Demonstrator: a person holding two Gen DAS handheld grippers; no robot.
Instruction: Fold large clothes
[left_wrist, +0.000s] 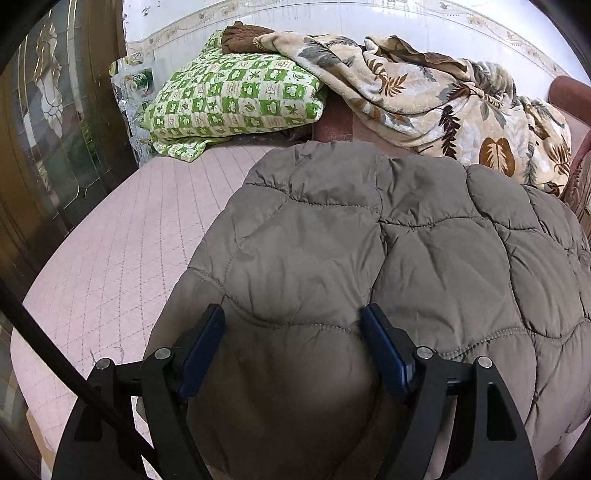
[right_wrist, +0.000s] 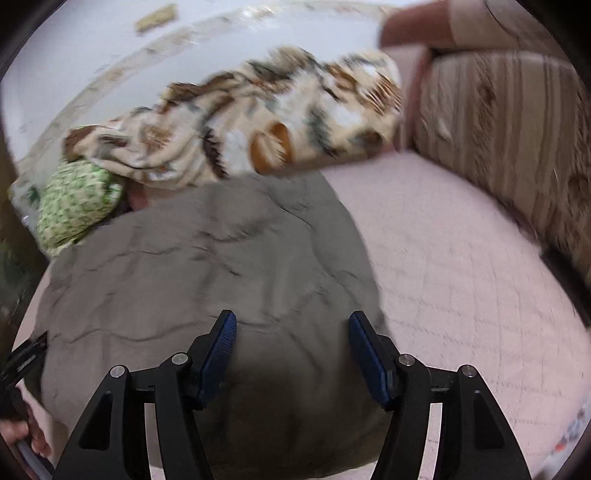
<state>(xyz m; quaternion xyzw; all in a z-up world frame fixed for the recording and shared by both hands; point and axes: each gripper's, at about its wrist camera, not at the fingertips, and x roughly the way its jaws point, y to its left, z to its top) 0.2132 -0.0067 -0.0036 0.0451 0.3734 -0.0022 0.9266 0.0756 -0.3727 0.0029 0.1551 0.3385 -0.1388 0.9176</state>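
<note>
A grey-brown quilted puffer jacket (left_wrist: 369, 240) lies spread on the pink quilted bed cover (left_wrist: 122, 251). My left gripper (left_wrist: 293, 312) hangs over the jacket's near part, jaws wide apart, with the padded cloth showing between the blue pads (left_wrist: 207, 343), which grip nothing. The right wrist view is blurred. There the same jacket (right_wrist: 207, 266) fills the lower left. My right gripper (right_wrist: 292, 317) stands open over its near right edge, with cloth under the gap and bare bed cover (right_wrist: 461, 277) to its right.
A green checked pillow (left_wrist: 236, 99) and a crumpled leaf-print blanket (left_wrist: 443, 99) lie at the far side against the white wall. A dark wooden glass-panelled door (left_wrist: 55, 129) stands left. A striped padded headboard (right_wrist: 498, 140) bounds the right. A person's hand (right_wrist: 16, 435) shows at the lower left edge.
</note>
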